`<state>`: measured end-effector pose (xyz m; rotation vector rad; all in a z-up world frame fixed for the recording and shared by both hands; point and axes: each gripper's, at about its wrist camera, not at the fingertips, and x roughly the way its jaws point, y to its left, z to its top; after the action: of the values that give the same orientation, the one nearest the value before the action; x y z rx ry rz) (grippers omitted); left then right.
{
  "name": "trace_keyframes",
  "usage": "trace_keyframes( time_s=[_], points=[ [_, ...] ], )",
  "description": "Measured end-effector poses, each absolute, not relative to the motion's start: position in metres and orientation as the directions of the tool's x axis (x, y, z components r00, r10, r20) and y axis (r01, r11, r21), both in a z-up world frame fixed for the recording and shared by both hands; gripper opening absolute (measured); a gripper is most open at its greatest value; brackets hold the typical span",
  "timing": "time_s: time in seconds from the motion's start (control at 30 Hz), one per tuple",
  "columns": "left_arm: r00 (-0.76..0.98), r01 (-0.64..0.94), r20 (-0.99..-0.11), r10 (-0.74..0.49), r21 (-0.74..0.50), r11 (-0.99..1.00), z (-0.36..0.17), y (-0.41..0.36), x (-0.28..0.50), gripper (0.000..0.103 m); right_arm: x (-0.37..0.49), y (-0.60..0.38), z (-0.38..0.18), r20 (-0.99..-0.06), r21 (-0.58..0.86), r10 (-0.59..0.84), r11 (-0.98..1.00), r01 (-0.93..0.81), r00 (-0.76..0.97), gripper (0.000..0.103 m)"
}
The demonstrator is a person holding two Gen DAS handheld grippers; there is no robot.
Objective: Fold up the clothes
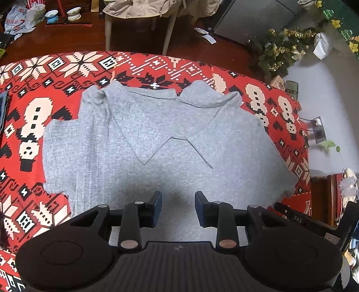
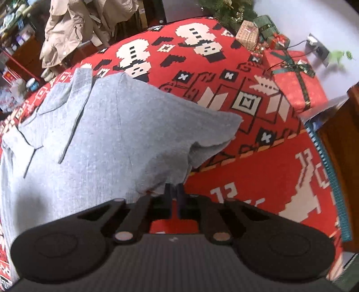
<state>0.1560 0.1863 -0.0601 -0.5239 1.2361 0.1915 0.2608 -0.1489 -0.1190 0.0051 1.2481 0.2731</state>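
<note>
Grey ribbed knit: a collared shirt (image 1: pixel 157 139) lies spread, collar at the far side, on a red blanket (image 1: pixel 29 94) patterned in white and black snowflakes and figures; whether a bed or a counter lies beneath cannot be told. At far left in the left wrist view, a strip of dark blue cloth (image 1: pixel 3 110) sits at the blanket's edge. Beyond the blanket: crumpled plastic bags (image 1: pixel 20 18), two small bowls (image 1: pixel 62 13) on dark wooden floor, then a pale chair (image 1: pixel 139 24) draped with a beige coat (image 1: pixel 143 7). Further right, a small tinselled Christmas tree (image 1: pixel 280 49) stands against a white wall with a socket (image 1: pixel 318 130). Left gripper (image 1: pixel 178 207) hovers over the shirt's near middle, jaws partly open, nothing between them. In the right wrist view, the right gripper (image 2: pixel 174 195) has its jaws shut on the shirt's edge (image 2: pixel 166 179) at the sleeve side, the cloth lifted and bunched above the blanket, slightly blurred. Past it to the right, wrapped gifts (image 2: pixel 296 83) crowd the blanket's far corner, the largest red with a dark ribbon; a wooden cabinet (image 2: pixel 345 139) stands just beside the right edge.
</note>
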Motion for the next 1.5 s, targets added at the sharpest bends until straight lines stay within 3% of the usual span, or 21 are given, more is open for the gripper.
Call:
trace_keyframes(
  time_s=[0.43,0.5,0.7,0.77,0.9,1.03,1.2,1.27,1.33,1.4,1.5],
  points=[
    [0.327,-0.424,-0.933,-0.149,-0.285,0.86,-0.061,0.181,0.152,0.032,0.241,-0.179,-0.122,-0.963,0.094,0.114,0.991,-0.091,0.243,0.004],
    [0.327,-0.424,-0.933,-0.149,-0.286,0.859,-0.061,0.179,0.154,0.032,0.241,-0.183,-0.119,-0.96,0.113,0.125,0.992,-0.06,0.25,0.01],
    [0.331,-0.434,-0.932,-0.151,-0.292,0.852,-0.062,0.177,0.16,0.032,0.257,-0.205,-0.096,-0.928,0.149,0.153,0.988,-0.039,0.339,0.012],
    [0.33,-0.441,-0.932,-0.151,-0.293,0.848,-0.063,0.176,0.16,0.032,0.272,-0.211,-0.093,-0.918,0.147,0.154,0.988,-0.048,0.366,0.017],
    [0.353,-0.434,-0.923,-0.155,-0.308,0.847,-0.06,0.168,0.158,0.044,0.305,-0.217,-0.092,-0.901,0.164,0.181,0.983,-0.076,0.394,0.025],
    [0.39,-0.45,-0.913,-0.119,-0.302,0.841,-0.058,0.163,0.156,0.059,0.33,-0.21,-0.102,-0.901,0.142,0.186,0.98,-0.139,0.392,0.025],
    [0.441,-0.518,-0.893,-0.091,-0.336,0.787,-0.061,0.166,0.15,0.06,0.348,-0.2,-0.124,-0.912,0.137,0.193,0.975,-0.174,0.363,0.025],
    [0.433,-0.547,-0.899,-0.072,-0.325,0.771,-0.063,0.167,0.149,0.06,0.353,-0.196,-0.13,-0.917,0.126,0.187,0.974,-0.189,0.353,0.024],
    [0.416,-0.573,-0.908,-0.042,-0.298,0.763,-0.066,0.168,0.147,0.06,0.354,-0.192,-0.134,-0.923,0.096,0.171,0.97,-0.222,0.346,0.008],
    [0.4,-0.601,-0.917,-0.011,-0.271,0.752,-0.07,0.169,0.145,0.06,0.356,-0.19,-0.132,-0.923,0.068,0.153,0.968,-0.243,0.353,0.002],
    [0.379,-0.647,-0.925,0.028,-0.243,0.723,-0.072,0.173,0.137,0.06,0.361,-0.193,-0.127,-0.916,0.028,0.123,0.969,-0.245,0.381,0.002]
  ],
)
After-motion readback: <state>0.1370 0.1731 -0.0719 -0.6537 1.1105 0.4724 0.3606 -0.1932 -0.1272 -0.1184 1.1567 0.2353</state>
